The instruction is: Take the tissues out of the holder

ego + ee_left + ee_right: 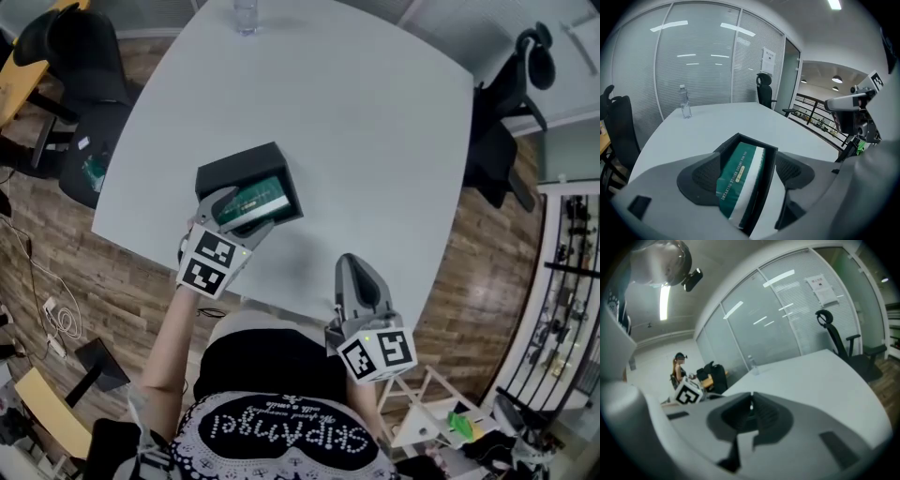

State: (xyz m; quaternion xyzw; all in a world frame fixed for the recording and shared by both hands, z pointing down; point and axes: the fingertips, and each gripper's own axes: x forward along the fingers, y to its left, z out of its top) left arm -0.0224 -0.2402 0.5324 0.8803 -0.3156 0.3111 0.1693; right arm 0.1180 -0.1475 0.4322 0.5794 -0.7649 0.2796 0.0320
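A black tissue holder (242, 166) lies on the white table (375, 122) at its near left. A green and white tissue pack (251, 201) fills it. My left gripper (240, 214) is closed across the holder's near end. In the left gripper view the left pad presses on the green pack (739, 180) and the right pad sits against the holder's (758, 143) outer wall. My right gripper (355, 269) hovers over the table's near edge, to the right of the holder and apart from it. Its jaws meet with nothing between them (751, 407).
A clear water bottle (246, 16) stands at the table's far edge. Black office chairs stand at the far left (80, 56) and far right (511, 94). A person sits at a desk far off in the right gripper view (678, 367). Wood floor surrounds the table.
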